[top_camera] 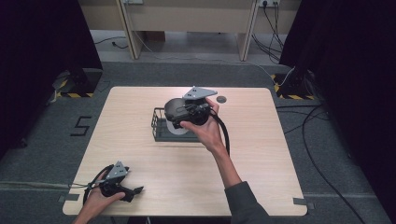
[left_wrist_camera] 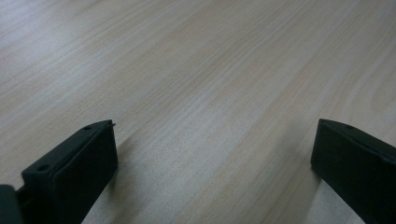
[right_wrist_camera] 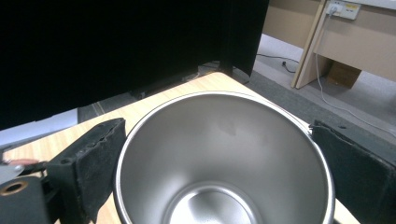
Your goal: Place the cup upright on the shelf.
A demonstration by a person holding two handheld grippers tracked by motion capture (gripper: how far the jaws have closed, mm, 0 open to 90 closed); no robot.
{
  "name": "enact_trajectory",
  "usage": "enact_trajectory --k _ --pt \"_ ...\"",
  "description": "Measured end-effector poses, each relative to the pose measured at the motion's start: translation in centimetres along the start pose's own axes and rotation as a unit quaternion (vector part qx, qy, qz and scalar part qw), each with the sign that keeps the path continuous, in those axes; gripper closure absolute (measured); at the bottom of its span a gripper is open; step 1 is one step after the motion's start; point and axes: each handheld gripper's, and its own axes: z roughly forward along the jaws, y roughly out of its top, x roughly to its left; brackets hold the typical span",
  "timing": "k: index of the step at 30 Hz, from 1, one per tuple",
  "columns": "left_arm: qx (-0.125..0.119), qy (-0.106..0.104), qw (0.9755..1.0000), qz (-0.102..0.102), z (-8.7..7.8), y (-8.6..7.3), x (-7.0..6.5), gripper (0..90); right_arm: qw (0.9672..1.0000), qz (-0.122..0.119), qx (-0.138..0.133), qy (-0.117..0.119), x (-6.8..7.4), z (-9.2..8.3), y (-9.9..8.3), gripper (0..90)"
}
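Right tongs (right_wrist_camera: 219,154) clamped on steel cup (right_wrist_camera: 224,158), cup base cut off, wire basket (top_camera: 161,126) partly hidden by hand (top_camera: 205,130), left tongs (left_wrist_camera: 212,163) apart over bare bench (left_wrist_camera: 196,70).

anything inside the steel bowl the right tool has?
Nothing seen inside the steel bowl: the right gripper view shows bare shiny walls and base. The nearest part of its floor is cut off by the frame. Right tool has a jaw on each side of it.

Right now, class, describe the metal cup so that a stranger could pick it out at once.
Start at the pale wooden table and find the black wire basket near its middle. Over it, the right gripper holds the cup, a jaw on each side. It is the one shiny steel thing, round and open-mouthed.
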Motion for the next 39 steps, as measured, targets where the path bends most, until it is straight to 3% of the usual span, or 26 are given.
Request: enact_trajectory --k 17,31,39 --pt "0.000 -0.001 1.0000 0.001 0.0 0.0 0.0 0.0 0.9996 0.008 0.017 -0.022 -2.9 2.8 0.4 6.3" --pt "0.001 -0.001 1.0000 0.001 0.0 0.0 0.0 0.0 0.9990 0.018 0.032 -0.026 -4.5 5.1 -0.5 6.3" --pt "0.001 -0.001 1.0000 0.001 0.0 0.0 0.0 0.0 0.9987 0.023 0.041 -0.021 -4.7 6.1 -1.0 6.3"
